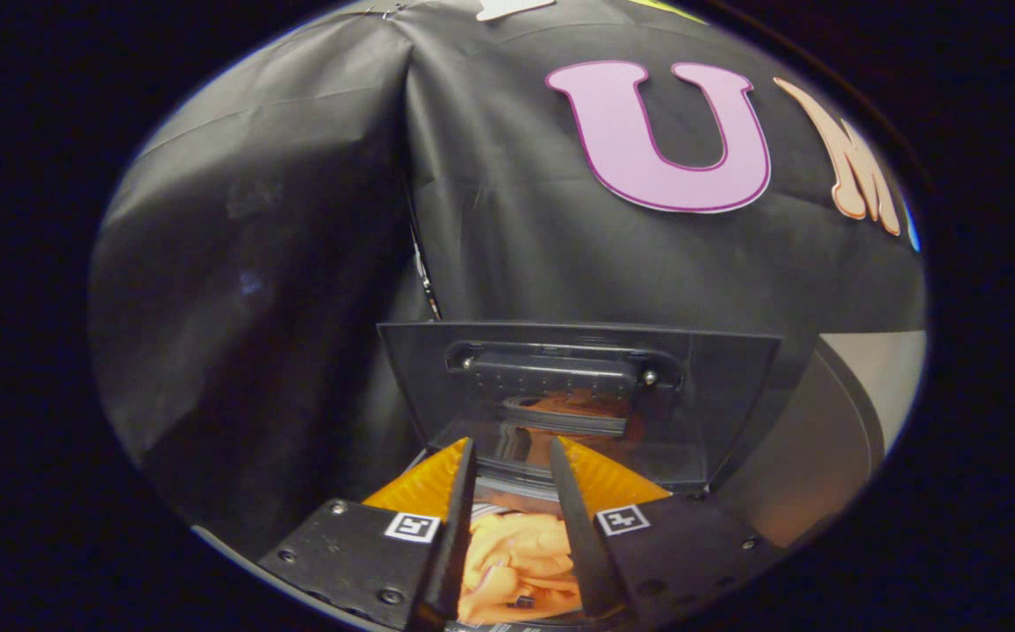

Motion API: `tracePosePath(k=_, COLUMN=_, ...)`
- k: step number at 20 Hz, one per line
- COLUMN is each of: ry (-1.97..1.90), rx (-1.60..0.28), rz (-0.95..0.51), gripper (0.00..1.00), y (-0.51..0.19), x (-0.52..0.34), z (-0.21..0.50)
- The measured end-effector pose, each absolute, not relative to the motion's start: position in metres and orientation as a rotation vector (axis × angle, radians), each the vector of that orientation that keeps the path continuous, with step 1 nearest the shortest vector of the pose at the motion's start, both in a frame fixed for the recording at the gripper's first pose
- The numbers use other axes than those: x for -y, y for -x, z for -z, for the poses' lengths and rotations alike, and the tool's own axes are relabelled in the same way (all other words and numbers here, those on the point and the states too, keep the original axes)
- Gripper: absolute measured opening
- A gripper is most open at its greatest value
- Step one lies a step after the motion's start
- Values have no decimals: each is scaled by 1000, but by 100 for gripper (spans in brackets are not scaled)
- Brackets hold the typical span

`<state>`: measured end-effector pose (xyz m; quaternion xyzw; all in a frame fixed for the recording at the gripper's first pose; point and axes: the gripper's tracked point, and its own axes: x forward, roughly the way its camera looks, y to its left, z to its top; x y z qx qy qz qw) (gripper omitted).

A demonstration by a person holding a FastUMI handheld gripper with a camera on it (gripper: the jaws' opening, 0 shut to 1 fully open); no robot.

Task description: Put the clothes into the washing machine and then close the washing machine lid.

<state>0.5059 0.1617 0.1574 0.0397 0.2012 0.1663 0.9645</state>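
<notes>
Nearest the camera, the gripper (pixel 512 456) pointed forward with its two fingers (pixel 457 518) standing apart, a clear gap between their tips and nothing pinched in that gap. Each finger carried a small square black-and-white marker (pixel 412 527) on its base block. Seen through the gap, below and just ahead of the fingers, lay the clothes (pixel 516 566), a crumpled orange heap of soft folds; whether the heap touched either finger could not be told, though neither pressed on it. The heap appeared to sit down inside the opening of the washing machine (pixel 810 456), whose pale grey curved body showed to the right of the fingers. Beyond the fingertips stood the washing machine lid (pixel 718 386), a dark translucent panel raised nearly upright and tilted a little back, so the machine was open. A dark moulded handle (pixel 560 369) ran across the upper part of the lid, held by a small bright screw at each end. The glossy face of the lid caught a dim orange reflection of the clothes below the handle. Behind the lid and around it hung the booth wall (pixel 253 263), black cloth with creases and a vertical fold where two panels met just left of the lid.
</notes>
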Motion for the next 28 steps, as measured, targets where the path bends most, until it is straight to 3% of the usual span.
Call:
tracePosePath(k=3, ry=-55, rx=-378, rz=-331, gripper=91, y=-504, x=-159, z=-164)
tracePosePath(k=5, ry=-51, rx=-340, rz=-320, gripper=97, y=-506, x=-160, z=-177)
tracePosePath(k=18, ry=-101, rx=-202, rz=-241, gripper=97, y=-554, x=-171, z=-237)
tracePosePath(k=28, ry=-22, rx=-283, rz=-106, gripper=97, y=-627, x=-158, z=-205)
